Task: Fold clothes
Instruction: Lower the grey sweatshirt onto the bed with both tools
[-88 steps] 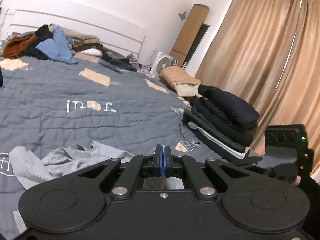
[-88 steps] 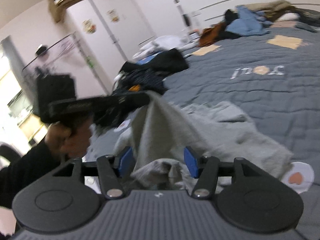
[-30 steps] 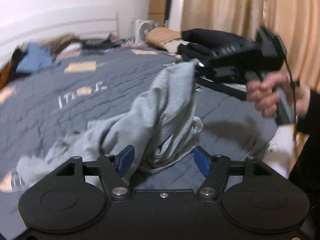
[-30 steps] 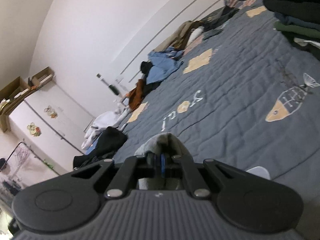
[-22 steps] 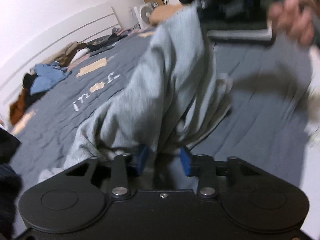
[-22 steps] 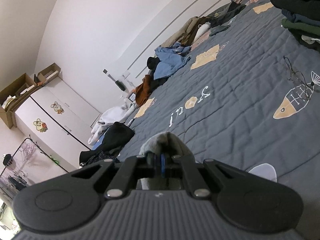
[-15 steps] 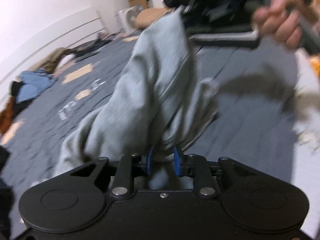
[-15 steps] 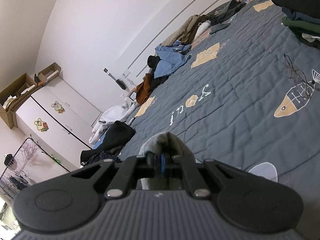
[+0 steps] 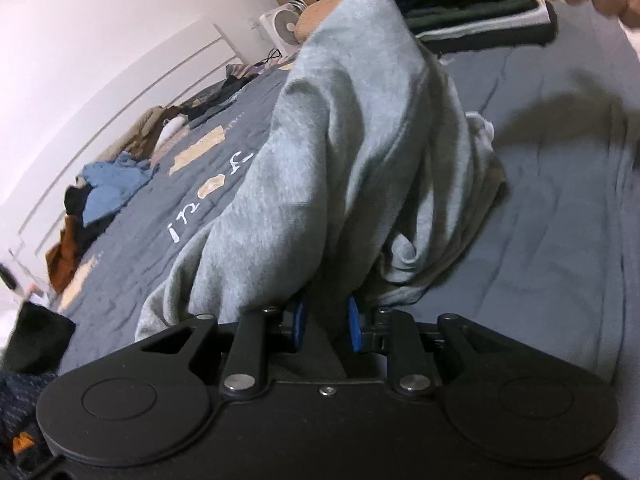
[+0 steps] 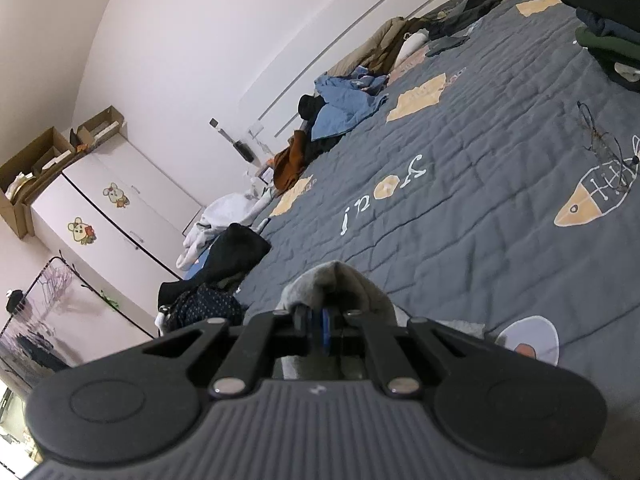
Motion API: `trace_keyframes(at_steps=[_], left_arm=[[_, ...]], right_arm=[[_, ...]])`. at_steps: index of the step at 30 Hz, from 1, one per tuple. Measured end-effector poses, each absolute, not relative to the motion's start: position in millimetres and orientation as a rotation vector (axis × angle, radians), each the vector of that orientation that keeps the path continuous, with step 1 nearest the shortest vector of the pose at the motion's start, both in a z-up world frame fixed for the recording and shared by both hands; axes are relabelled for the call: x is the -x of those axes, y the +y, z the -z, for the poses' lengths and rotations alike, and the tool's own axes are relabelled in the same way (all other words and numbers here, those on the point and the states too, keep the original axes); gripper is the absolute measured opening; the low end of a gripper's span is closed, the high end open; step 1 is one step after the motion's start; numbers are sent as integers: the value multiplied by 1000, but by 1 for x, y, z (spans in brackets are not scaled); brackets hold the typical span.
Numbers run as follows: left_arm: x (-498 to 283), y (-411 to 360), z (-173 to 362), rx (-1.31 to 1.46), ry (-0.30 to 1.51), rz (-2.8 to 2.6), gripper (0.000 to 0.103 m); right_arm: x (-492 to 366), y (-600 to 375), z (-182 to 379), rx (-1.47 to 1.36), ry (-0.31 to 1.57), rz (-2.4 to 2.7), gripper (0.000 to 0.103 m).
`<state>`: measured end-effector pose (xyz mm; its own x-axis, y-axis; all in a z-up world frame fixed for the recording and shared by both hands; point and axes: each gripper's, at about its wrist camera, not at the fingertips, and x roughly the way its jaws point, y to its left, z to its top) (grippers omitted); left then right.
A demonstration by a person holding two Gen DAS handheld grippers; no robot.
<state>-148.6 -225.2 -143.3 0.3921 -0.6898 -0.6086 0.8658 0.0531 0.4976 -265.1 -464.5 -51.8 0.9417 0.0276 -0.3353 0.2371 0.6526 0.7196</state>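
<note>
Left gripper (image 9: 325, 322): blue pads pinching the lower bunch of a grey garment (image 9: 360, 152).
Right gripper (image 10: 316, 326): clamped tight on another grey fold, lifted high.
Garment: hangs stretched between both grippers above the bed (image 9: 560, 220).
Bed: dark grey quilt, loose clothes pile (image 10: 340, 108) near the headboard.

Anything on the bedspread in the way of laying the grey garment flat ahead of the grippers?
Mostly no. The grey garment hangs pinched in both the left hand-held gripper and the right hand-held gripper. The bedspread ahead is bare, except a pair of glasses lying by the fish print, off to the right.
</note>
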Motion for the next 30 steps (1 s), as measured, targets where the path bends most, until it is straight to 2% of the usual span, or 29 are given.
trace_keyframes(at_steps=[3, 5, 6, 7, 9, 10, 13, 23, 30], left_arm=[[156, -226, 154, -1004, 186, 1188, 39], [159, -226, 161, -1033, 163, 1180, 40], [159, -227, 162, -1025, 157, 1174, 38], [156, -228, 161, -1010, 164, 1170, 25], [149, -227, 155, -963, 183, 1147, 7], [145, -225, 149, -924, 210, 1155, 5], [137, -217, 127, -819, 251, 1179, 3], [121, -166, 36, -449, 213, 1203, 2], [97, -131, -12, -116, 202, 1220, 2]], right_arm=[[264, -465, 52, -854, 339, 117, 5], [264, -464, 53, -853, 345, 116, 5], [264, -463, 53, -852, 347, 116, 5], [263, -463, 53, -849, 351, 115, 5], [263, -462, 53, -840, 355, 117, 5], [264, -463, 53, -839, 355, 118, 5], [267, -465, 52, -844, 349, 120, 5], [275, -472, 42, -868, 282, 112, 5], [267, -467, 43, -865, 320, 86, 5]])
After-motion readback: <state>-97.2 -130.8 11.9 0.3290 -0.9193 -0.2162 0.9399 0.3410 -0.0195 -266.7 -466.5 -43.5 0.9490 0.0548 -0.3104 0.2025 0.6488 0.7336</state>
